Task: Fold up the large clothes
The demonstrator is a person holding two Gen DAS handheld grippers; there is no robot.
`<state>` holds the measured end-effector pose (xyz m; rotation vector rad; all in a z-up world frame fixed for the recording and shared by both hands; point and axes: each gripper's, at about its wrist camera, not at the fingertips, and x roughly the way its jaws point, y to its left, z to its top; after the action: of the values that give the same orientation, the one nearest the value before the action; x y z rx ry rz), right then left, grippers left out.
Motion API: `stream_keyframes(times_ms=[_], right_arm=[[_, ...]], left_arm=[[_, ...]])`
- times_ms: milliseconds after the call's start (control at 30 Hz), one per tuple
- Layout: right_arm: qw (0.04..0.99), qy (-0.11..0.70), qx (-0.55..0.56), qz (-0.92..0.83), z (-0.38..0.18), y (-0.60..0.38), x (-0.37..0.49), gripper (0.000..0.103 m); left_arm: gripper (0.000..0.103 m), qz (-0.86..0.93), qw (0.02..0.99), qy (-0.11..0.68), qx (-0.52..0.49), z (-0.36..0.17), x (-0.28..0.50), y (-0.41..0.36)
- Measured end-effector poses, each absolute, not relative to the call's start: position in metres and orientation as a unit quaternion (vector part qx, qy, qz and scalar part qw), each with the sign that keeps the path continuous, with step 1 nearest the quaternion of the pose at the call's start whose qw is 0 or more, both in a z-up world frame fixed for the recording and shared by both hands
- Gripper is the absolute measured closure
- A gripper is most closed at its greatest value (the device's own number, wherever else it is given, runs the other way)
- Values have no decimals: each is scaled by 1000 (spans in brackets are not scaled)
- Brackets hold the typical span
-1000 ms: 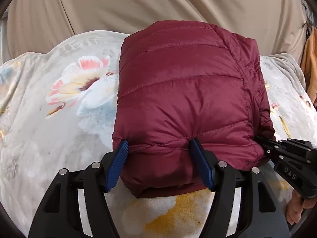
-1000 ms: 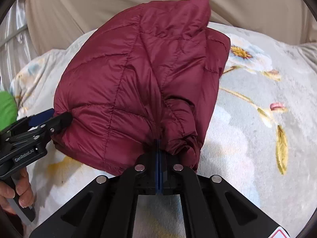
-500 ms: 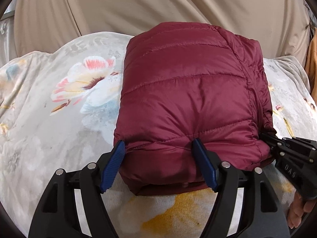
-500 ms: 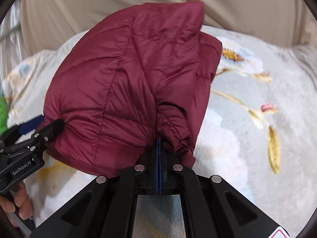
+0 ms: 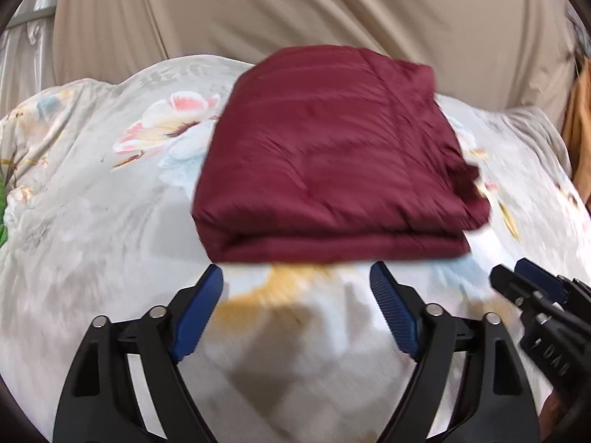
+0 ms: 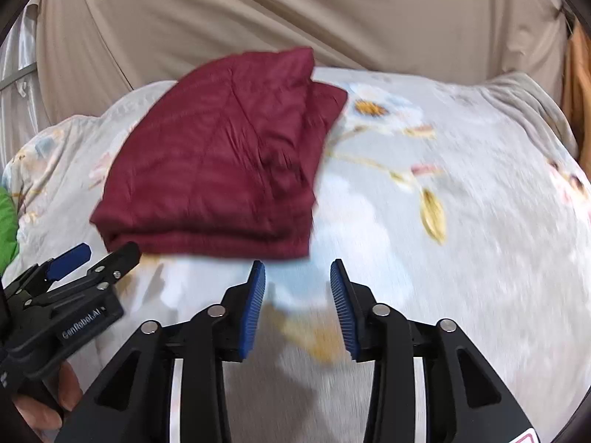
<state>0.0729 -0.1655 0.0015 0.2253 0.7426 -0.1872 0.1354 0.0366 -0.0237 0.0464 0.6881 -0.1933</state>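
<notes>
Floral bedding [image 5: 92, 243] covers the bed beneath my two grippers, its pale quilt printed with pink, blue and yellow blooms. Nearest my lens, the left gripper [image 5: 296, 288] has its blue fingers [image 5: 197, 317] spread wide, having just been opening, with nothing between them but quilt. To its right, my right gripper [image 6: 297, 280] shows its fingers [image 6: 253, 306] parted a moderate way; they too have just been opening, and only bedding lies in the gap. Neither gripper touches the garment. A person's hand [image 6: 44, 402] holds the left gripper's handle at the lower left of the right wrist view. Just beyond both sets of fingertips rests the maroon quilted jacket [image 5: 325, 162], folded into a thick, roughly square bundle with its layered edge facing me, lying flat on the bed and apart from both tools. Both views are blurred by motion. A sliver of green cloth [image 6: 7, 225] sits at the bed's left edge. Farthest back hangs a beige draped fabric [image 5: 295, 11], with orange material [image 5: 580, 129] at the far right.
</notes>
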Motion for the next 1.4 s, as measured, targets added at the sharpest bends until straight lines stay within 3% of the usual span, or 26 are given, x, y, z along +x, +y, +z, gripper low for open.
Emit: stream_keyframes(times_ms=[233,1167,1400], right_arm=[[920,360,113,-104,-8,-162,54,58],[923,360,77,-113,-10,-150,53,56],[924,359,64,-114,-10,-145,53,54]], left_arm=[[15,-67,954,283,68,-18,94,13],[14,-39,951,305,46,-25,97,21],[10,-41,951,303,42,-24,95,20]])
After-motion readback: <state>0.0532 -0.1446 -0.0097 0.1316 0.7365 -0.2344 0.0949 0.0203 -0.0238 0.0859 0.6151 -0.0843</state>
